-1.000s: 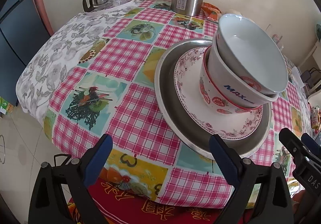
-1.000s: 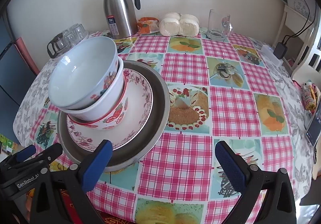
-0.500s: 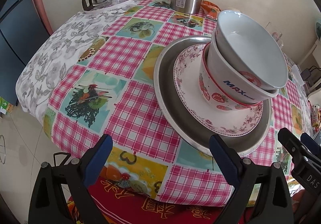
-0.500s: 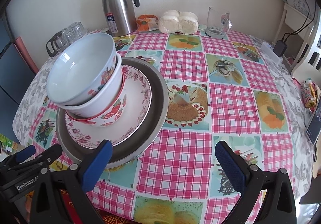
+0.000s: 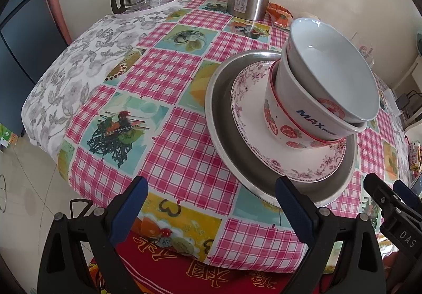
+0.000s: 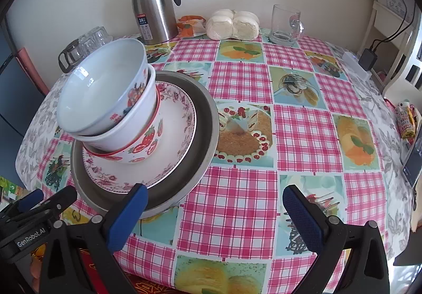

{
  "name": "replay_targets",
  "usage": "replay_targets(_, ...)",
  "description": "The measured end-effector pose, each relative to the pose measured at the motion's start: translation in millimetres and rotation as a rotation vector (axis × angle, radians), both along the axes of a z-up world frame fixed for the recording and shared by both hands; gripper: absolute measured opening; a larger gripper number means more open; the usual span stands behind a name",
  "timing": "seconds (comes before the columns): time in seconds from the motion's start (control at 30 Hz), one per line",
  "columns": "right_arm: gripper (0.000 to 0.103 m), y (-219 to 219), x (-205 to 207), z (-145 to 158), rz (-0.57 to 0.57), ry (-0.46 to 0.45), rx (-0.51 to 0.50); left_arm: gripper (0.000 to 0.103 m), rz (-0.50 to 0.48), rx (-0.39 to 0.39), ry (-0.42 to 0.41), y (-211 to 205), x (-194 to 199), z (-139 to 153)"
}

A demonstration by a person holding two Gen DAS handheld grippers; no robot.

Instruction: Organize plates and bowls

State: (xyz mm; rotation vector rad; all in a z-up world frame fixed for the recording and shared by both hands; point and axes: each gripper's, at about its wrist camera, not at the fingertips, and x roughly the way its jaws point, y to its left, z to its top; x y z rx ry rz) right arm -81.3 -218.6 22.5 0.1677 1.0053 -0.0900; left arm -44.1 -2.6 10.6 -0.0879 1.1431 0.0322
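Three bowls point(image 5: 329, 88) sit nested, mouths up and tipped a bit, on a flowery plate point(image 5: 253, 120) inside a metal pan point(image 5: 219, 109), right of middle in the left view. One bowl says "MAX". The jug point(image 6: 153, 6) label says "24". The left gripper point(image 5: 211, 204) and right gripper point(image 6: 213, 215) are wide open, holding nothing.

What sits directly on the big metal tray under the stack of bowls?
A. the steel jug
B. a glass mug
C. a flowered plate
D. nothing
C: the flowered plate lies in the metal tray, with the strawberry bowl standing on it.
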Motion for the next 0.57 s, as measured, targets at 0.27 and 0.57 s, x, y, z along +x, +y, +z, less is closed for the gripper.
replay_targets(0.27, 0.103, -0.4, 0.1, -1.4, 0.001, 0.005, -0.001, 0.097, -0.003, 0.005, -0.008, -1.2, -1.0, 1.4)
replay_targets(0.57, 0.103, -0.3, 1.1, -2.7, 0.004, 0.014, -0.004, 0.097, 0.0, -0.004, -0.016, -1.4, -1.1, 3.5)
